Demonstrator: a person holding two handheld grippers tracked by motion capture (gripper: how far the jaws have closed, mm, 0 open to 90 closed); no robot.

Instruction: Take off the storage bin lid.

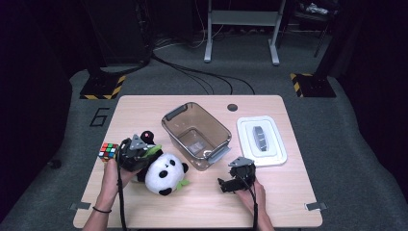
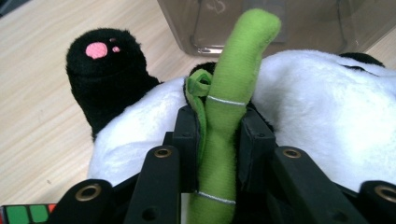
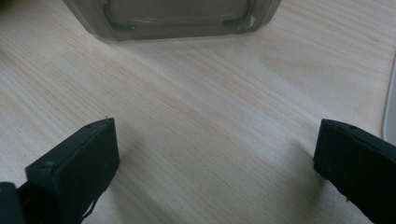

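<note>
— On the near left of the table (image 1: 202, 202), from the high view, a panda toy (image 1: 166, 172) is seen lying beside a clear plastic bin (image 1: 196, 134), and the left gripper (image 1: 137, 153) is pressed onto it. The right gripper (image 1: 230, 183) is held apart, near the bin's lid (image 1: 261, 140). A puzzle cube (image 1: 108, 150) is left at the table's edge.

— And from the left gripper view?

— The green bamboo stalk (image 2: 229, 107) sewn to the panda is pinched between the jaws; it is clamped firmly, with white plush bulging on both sides and a black paw with a pink pad (image 2: 105, 70) raised at the left.

— From the right gripper view?

— Bare wood is seen between widely parted jaws, so nothing is held there.

— Which step is judged to be in hand?

— The grasp seems to be made. A lift is called for next, probably toward the bin; since only the thin stalk is held, the soft body may dangle and swing.
</note>
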